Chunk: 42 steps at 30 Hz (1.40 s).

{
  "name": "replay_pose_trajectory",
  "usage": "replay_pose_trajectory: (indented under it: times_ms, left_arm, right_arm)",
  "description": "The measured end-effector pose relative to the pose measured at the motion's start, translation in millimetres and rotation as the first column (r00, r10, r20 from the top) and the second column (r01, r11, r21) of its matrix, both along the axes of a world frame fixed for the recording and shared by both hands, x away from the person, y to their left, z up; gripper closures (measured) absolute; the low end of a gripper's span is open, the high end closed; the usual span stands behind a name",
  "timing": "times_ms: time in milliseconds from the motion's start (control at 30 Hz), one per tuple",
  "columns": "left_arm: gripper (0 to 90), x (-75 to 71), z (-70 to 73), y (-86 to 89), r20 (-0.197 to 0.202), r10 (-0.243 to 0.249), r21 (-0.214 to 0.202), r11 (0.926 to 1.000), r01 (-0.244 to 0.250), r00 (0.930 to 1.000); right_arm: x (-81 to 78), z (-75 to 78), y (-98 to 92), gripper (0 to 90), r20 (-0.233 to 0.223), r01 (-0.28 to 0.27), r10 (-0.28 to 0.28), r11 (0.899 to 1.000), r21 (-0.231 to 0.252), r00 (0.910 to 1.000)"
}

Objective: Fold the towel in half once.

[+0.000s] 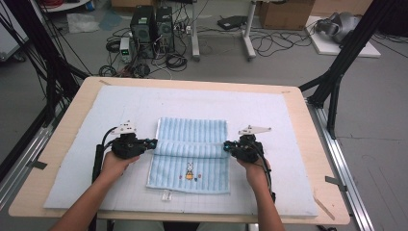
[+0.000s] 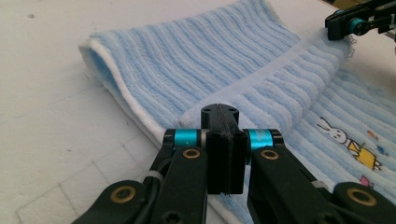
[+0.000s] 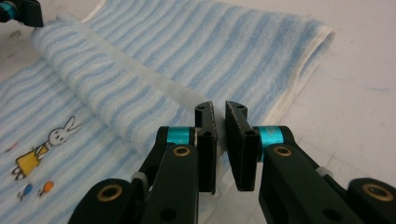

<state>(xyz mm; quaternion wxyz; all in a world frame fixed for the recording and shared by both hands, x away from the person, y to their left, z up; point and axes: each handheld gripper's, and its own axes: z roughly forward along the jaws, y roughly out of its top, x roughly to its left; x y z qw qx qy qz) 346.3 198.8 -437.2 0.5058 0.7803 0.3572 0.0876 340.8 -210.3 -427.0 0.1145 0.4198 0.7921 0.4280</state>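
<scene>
High view: your left gripper (image 1: 153,142) and right gripper (image 1: 227,146) have their fingers clamped on the towel (image 1: 191,144) fold's ends; next, carry it toward you evenly.

Light-blue striped towel (image 1: 192,144) with a rabbit print (image 1: 189,171)

No words, brand names or numbers can be read anywhere on the table. The towel (image 1: 190,149) carries only a small rabbit picture (image 1: 189,171) near its front edge, and its white tag (image 1: 167,195) is too small to read.
</scene>
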Motion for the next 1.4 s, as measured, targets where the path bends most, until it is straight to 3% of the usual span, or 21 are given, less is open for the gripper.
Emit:
replay_pose_trajectory:
  times_ms: [100, 233, 467, 633, 833, 1400]
  left_arm:
    - [89.3, 0.0, -2.7, 0.1, -0.012, 0.008, 0.007, 0.9999, -0.008, 0.9999]
    - [89.5, -2.8, 0.3, -0.1, 0.004, -0.007, 0.002, 1.0000, 0.007, 1.0000]
    - [89.7, -9.8, 5.3, 3.3, 0.026, -0.006, -0.058, 0.9983, 0.007, 0.9997]
    - [89.7, -22.8, 5.9, 7.9, 0.030, -0.016, -0.095, 0.9953, 0.019, 0.9994]
    - [89.8, -41.8, 4.9, 13.0, 0.059, -0.036, -0.080, 0.9959, 0.041, 0.9976]
    - [89.8, -94.9, -0.6, 16.5, 0.066, -0.064, -0.075, 0.9948, 0.069, 0.9958]
  right_arm:
    - [-4.0, -3.7, -0.3, 82.5, -0.001, -0.005, 0.005, 1.000, -0.008, 1.0000]
    - [-7.6, -4.3, -1.0, 82.5, 0.002, -0.002, 0.002, 1.000, 0.007, 1.0000]
    - [-15.7, -1.0, -3.4, 82.5, 0.026, -0.016, 0.014, 0.999, 0.048, 0.9996]
    - [-27.1, 2.6, -5.0, 82.5, 0.042, -0.031, 0.028, 0.997, 0.072, 0.9987]
    - [-44.2, 6.2, -6.4, 82.5, 0.066, -0.052, 0.047, 0.996, 0.077, 0.9967]
    - [-102.0, 2.6, -6.3, 81.9, 0.096, -0.050, 0.045, 0.997, 0.051, 0.9944]
